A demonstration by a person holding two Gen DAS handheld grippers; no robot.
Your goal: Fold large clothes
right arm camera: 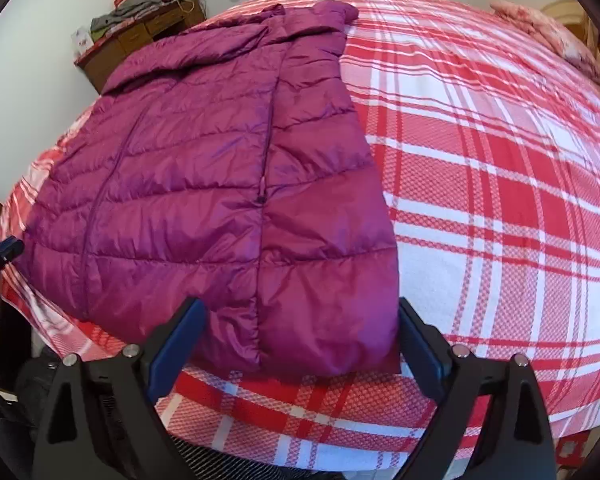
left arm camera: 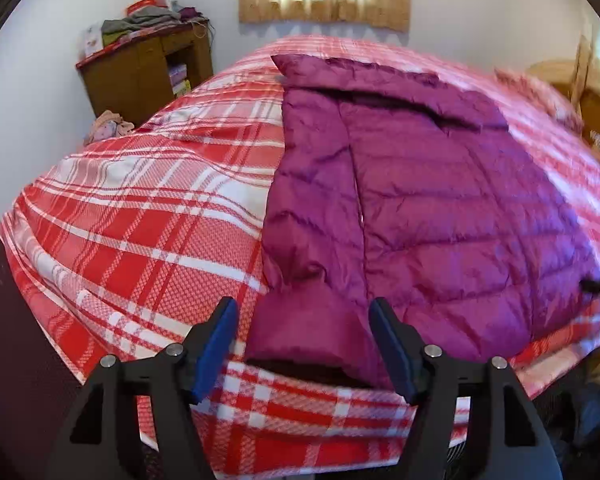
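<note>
A purple puffer jacket (right arm camera: 220, 184) lay on the plaid bedspread (right arm camera: 480, 200); both grippers, left (left arm camera: 304, 340) and right (right arm camera: 300, 344), gaped empty, seemingly just above its hem.

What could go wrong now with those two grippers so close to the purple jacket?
The puffy purple jacket looks slick, so its hem might slip from the open left gripper or right gripper. A pinch could also catch the plaid bedcover beneath. Folded sleeves may spring open when lifted.
</note>
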